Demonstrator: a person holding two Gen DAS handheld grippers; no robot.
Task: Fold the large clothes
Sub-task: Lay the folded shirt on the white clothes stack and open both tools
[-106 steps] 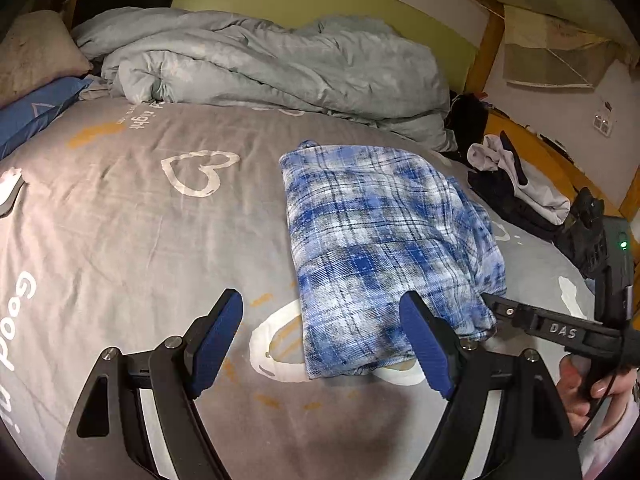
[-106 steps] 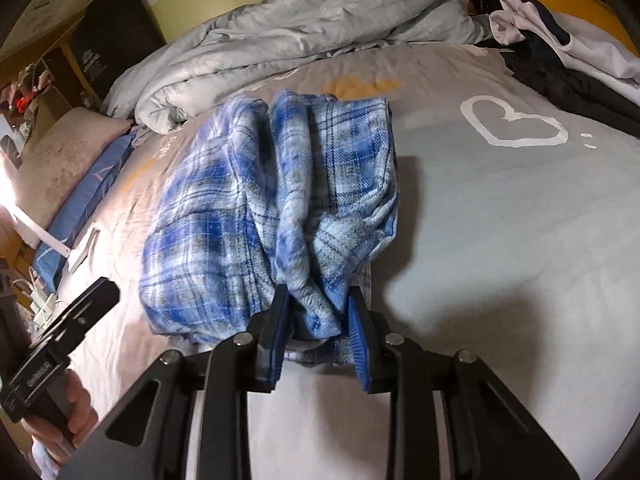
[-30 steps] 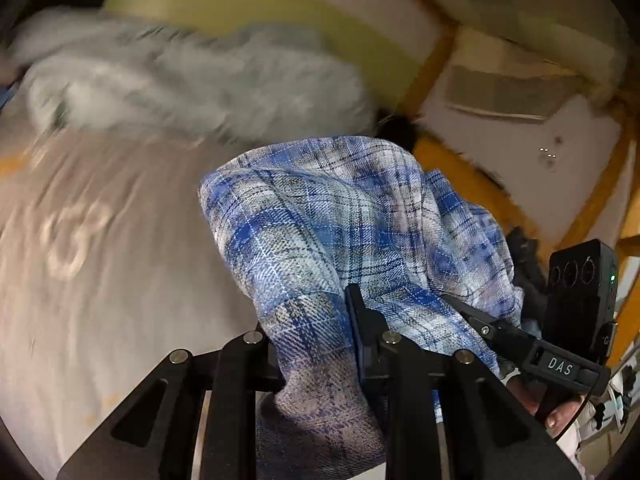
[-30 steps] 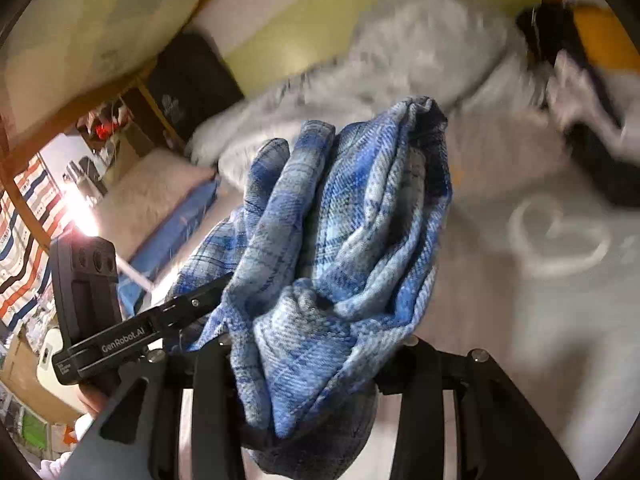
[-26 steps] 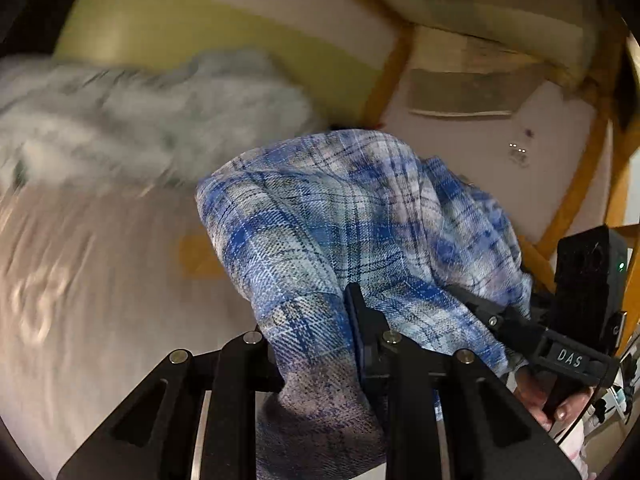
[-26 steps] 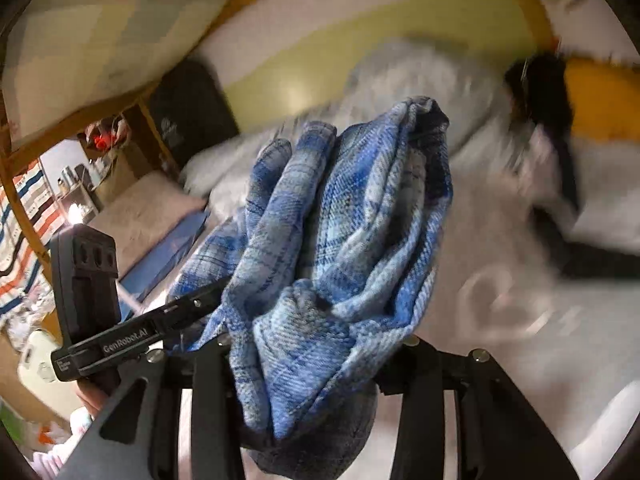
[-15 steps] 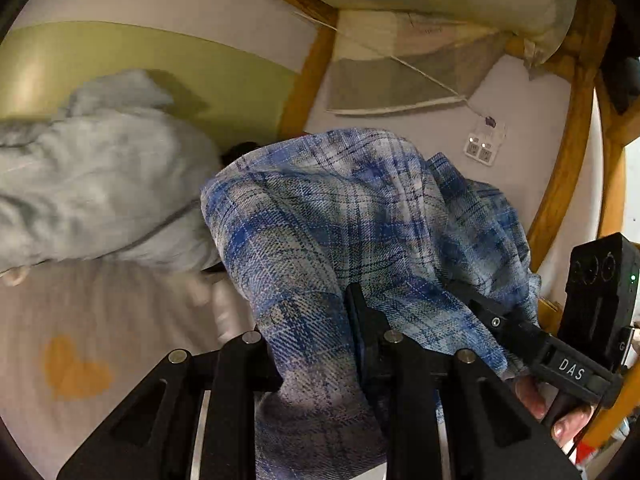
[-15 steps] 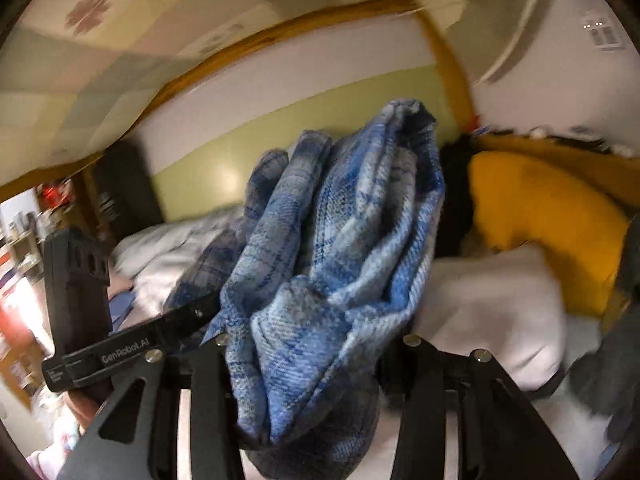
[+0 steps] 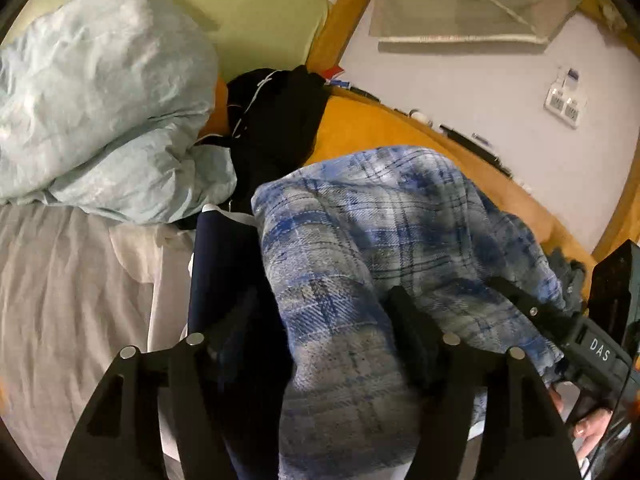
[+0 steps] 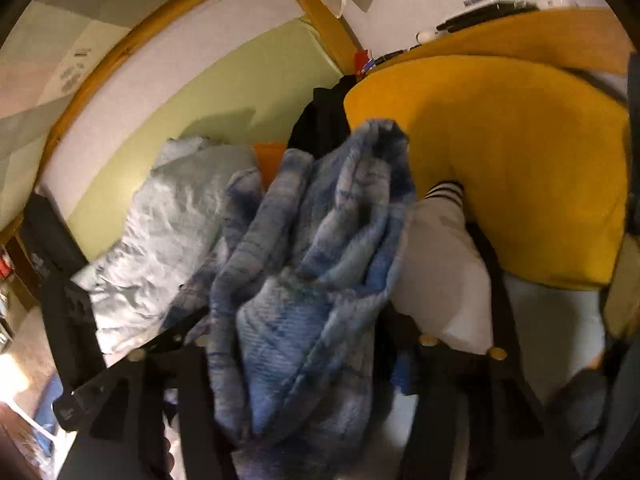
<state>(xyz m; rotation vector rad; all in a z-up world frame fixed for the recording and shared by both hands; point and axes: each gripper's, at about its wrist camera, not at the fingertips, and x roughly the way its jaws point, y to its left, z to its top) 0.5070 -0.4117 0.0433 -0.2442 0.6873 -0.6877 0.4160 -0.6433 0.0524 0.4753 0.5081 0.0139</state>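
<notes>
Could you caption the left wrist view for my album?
Folded blue plaid shirt lying between the open left claw, beside a rumpled pale duvet.

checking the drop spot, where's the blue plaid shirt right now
The folded plaid shirt lies between both sets of open jaws, at the bed's far corner, over dark clothes, with the pale blue duvet to its left and the yellow cushion to its right.

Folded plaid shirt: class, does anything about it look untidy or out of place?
Yes. The plaid shirt lies bunched and rumpled between both grippers' opened jaws, draped over dark clothes beside the yellow cushion, not flat.
</notes>
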